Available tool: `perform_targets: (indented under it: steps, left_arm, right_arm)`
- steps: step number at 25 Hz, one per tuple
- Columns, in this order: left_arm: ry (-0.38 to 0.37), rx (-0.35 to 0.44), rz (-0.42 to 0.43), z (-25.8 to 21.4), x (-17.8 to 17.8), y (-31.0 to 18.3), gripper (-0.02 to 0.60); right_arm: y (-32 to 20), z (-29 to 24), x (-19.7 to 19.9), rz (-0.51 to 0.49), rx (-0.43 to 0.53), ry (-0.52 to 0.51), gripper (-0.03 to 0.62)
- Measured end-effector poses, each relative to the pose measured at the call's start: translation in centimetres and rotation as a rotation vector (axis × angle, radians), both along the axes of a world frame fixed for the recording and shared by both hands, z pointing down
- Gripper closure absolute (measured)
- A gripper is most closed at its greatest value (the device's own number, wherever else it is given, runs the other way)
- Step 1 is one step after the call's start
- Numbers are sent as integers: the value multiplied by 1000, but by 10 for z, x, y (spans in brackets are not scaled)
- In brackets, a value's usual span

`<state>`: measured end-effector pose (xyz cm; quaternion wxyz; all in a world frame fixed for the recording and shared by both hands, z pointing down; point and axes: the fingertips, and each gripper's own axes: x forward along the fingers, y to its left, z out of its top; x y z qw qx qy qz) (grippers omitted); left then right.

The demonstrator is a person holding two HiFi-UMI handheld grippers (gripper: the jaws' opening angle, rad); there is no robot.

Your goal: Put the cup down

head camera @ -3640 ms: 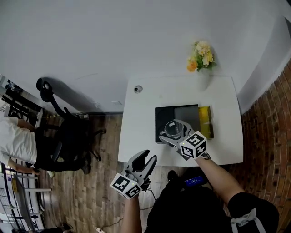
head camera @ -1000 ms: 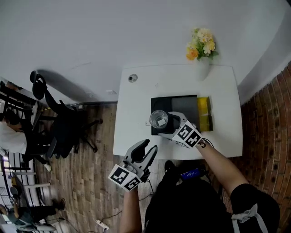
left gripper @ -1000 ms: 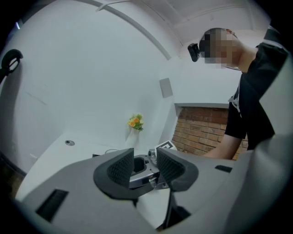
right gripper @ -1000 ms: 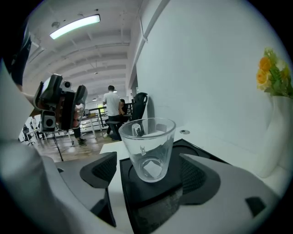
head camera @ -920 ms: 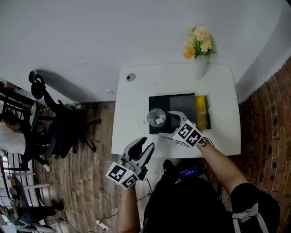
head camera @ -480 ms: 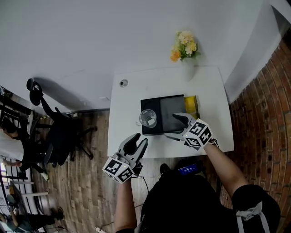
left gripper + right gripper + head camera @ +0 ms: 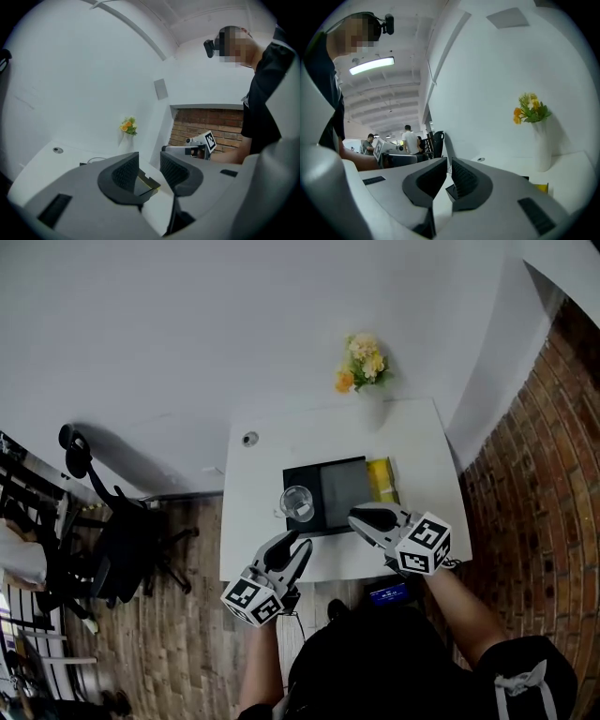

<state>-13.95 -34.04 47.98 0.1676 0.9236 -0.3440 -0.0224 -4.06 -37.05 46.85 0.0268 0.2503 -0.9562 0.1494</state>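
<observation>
White wall fills the upper part of the head view, with a brick wall [image 7: 539, 456] at the right and a wooden floor [image 7: 178, 615] at the left, where a black office chair [image 7: 112, 540] is seen beside a white table [image 7: 422, 442]. On the table a black tray [image 7: 342, 488] is laid near the middle, and a yellow object [image 7: 382, 480] is set against its right side. The cup [image 7: 297, 503], a clear glass, is seen upright at the tray's left edge, near the front; whether its base lies wholly on the tray cannot be told. It is touched by neither gripper. A white vase of orange and yellow flowers [image 7: 361, 367] is placed at the table's far edge, and a small round fitting [image 7: 249, 439] is seen near the far left corner. The left gripper [image 7: 296, 545] is held at the table's near edge, just short of the cup; its jaws are kept a little apart and nothing is held between them. The right gripper [image 7: 358, 517] is held over the tray's near right part, well clear of the cup; its jaws have just been closing, are drawn almost together, and nothing is held between them.
</observation>
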Motion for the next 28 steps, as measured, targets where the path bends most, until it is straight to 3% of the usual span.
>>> perform_targets:
  steps: [3, 11, 15, 28]
  left_arm:
    - [11, 16, 10, -6, 6, 8, 451]
    - [66, 53, -4, -20, 4, 22, 574]
    - [70, 52, 1, -20, 1, 22, 574]
    - [97, 45, 13, -22, 1, 17, 574]
  right_arm:
    - [11, -12, 1, 3, -2, -40, 570]
    - [9, -8, 25, 109, -94, -146, 580]
    - [4, -5, 28, 129, -124, -172, 582]
    - [4, -1, 10, 81, -56, -73, 582]
